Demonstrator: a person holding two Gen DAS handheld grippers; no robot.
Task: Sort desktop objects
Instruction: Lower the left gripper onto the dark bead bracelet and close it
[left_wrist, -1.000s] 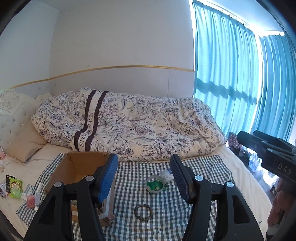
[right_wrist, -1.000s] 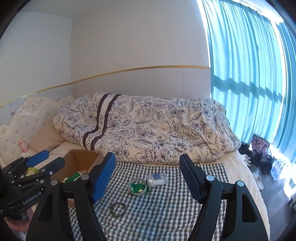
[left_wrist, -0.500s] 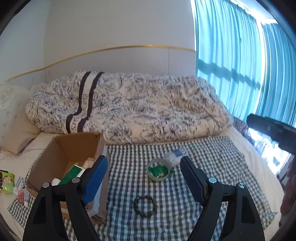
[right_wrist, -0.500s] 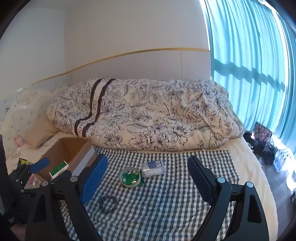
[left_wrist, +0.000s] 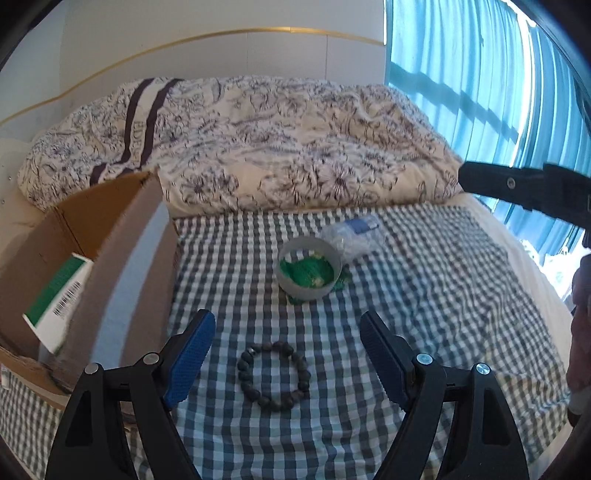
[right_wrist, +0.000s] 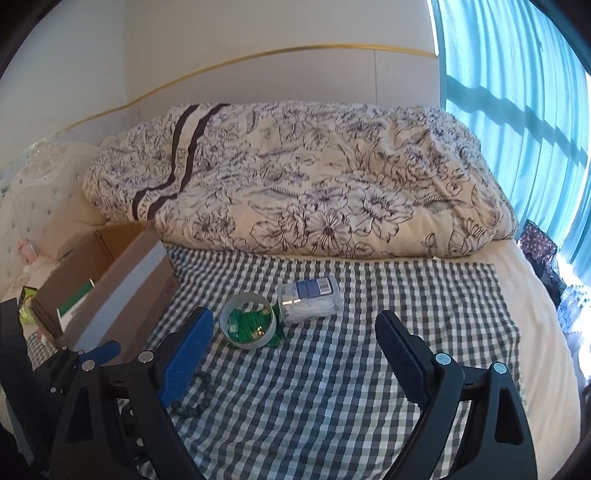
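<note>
Left wrist view has the left gripper (left_wrist: 286, 350) spread wide with nothing in it, hanging right over the bracelet (left_wrist: 273, 374) – a loop of dark beads lying flat near the front edge of the checked cloth (left_wrist: 443, 295). I'd guess it's light and floppy, and the beads will roll, so pinching across one side of the loop beats trying to span the whole ring.

Further back, mid-cloth, sits the tape roll (left_wrist: 309, 267) on a green packet (right_wrist: 255, 325), touching a clear tub of cotton swabs (right_wrist: 310, 301) lying on its side. The tub looks like smooth thin plastic – probably slippery, grab it across the middle. Its blue label is too small to read.

The right gripper (right_wrist: 295, 350) is also wide open and empty, aimed at the mid-cloth.

The box (left_wrist: 110, 240) stands at the cloth's left edge with a green-and-white carton (left_wrist: 59, 291) inside; only a barcode is clear. The duvet (left_wrist: 258, 140) stripe has lettering starting "ED", the rest unreadable.
</note>
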